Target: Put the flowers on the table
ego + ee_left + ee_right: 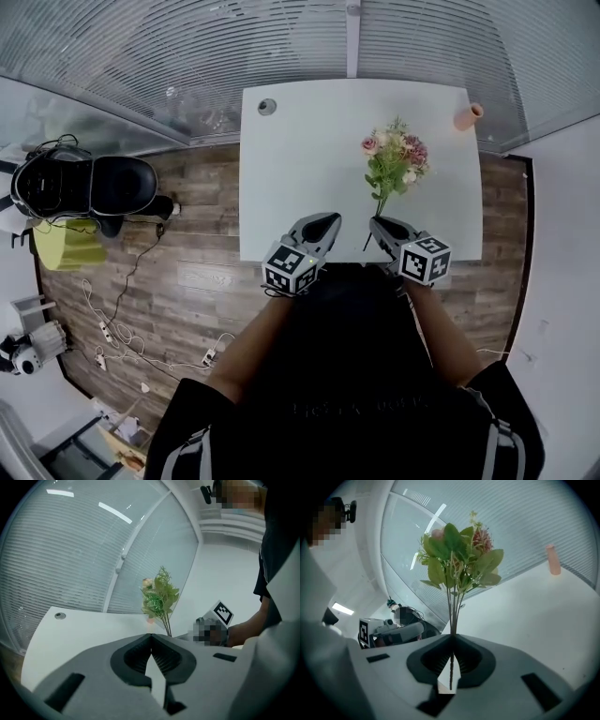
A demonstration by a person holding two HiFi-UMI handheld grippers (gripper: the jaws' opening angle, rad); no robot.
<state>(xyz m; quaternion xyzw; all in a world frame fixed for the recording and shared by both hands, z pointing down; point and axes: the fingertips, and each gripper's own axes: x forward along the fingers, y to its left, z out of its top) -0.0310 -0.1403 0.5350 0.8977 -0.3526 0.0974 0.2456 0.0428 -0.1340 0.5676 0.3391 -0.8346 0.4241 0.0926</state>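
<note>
A small bunch of flowers (395, 164) with pink blooms and green leaves stands upright over the white table (300, 169), near its front right. My right gripper (377, 225) is shut on the thin stems, which run down between its jaws (452, 620). In the left gripper view the flowers (160, 599) show ahead and to the right. My left gripper (330, 220) hovers at the table's front edge, left of the flowers, shut with nothing in it (151, 637).
A pink cylinder (466, 116) stands at the table's far right corner, and a round cable hole (267, 107) sits at its far left. Blinds cover the curved window behind. A black chair (89, 186) and cables lie on the wooden floor to the left.
</note>
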